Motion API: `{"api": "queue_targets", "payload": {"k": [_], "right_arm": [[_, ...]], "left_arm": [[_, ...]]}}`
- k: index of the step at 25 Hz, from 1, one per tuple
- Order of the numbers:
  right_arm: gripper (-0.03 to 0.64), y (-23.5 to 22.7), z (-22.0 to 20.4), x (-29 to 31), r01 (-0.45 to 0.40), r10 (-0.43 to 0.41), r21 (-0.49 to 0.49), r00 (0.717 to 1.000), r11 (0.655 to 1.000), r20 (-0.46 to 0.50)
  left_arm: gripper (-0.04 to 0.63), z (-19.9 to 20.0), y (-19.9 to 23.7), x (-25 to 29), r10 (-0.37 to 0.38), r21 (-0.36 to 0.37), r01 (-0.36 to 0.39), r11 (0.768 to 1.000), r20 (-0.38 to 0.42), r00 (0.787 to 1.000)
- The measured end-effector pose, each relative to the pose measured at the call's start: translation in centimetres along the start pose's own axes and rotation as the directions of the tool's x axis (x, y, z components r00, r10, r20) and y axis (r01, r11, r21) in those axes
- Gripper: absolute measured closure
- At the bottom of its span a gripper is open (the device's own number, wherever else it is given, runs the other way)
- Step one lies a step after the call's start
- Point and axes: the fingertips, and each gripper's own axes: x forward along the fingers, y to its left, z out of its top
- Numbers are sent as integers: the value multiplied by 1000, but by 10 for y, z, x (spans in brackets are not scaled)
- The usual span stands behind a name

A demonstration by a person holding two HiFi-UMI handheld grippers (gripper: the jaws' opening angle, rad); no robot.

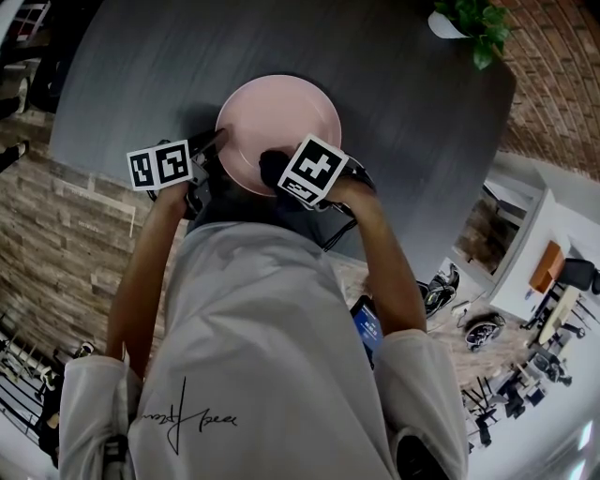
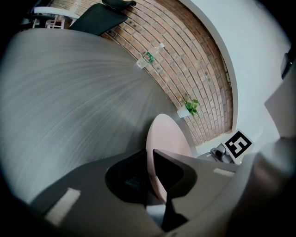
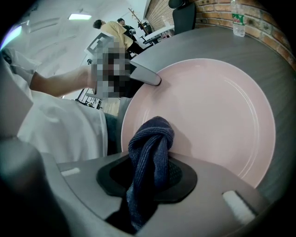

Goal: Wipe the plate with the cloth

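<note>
A pale pink plate (image 1: 281, 122) lies on the dark grey table (image 1: 394, 103) just ahead of me. My left gripper (image 1: 214, 142) is shut on the plate's near-left rim; the rim (image 2: 159, 152) runs edge-on between its jaws in the left gripper view. My right gripper (image 1: 274, 167) is shut on a dark blue knitted cloth (image 3: 150, 157), whose bunched end presses on the plate (image 3: 208, 111) near its near rim. The left gripper's fingertip (image 3: 147, 76) shows on the far rim in the right gripper view.
A potted green plant (image 1: 473, 23) stands at the table's far right corner. A clear water bottle (image 2: 149, 56) stands by the brick wall (image 2: 194, 60). The table's near edge runs right under my grippers. People and furniture show behind in the right gripper view.
</note>
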Motion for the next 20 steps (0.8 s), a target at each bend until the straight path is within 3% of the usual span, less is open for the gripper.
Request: {"api": "queue_targets", "payload": {"k": [20], "right_arm": [[499,-15,-13,-9,16,-27,-154,997,988,-71]], "left_arm": [[534,0,0,0,0,-2,0,1000,-4,1000]]}}
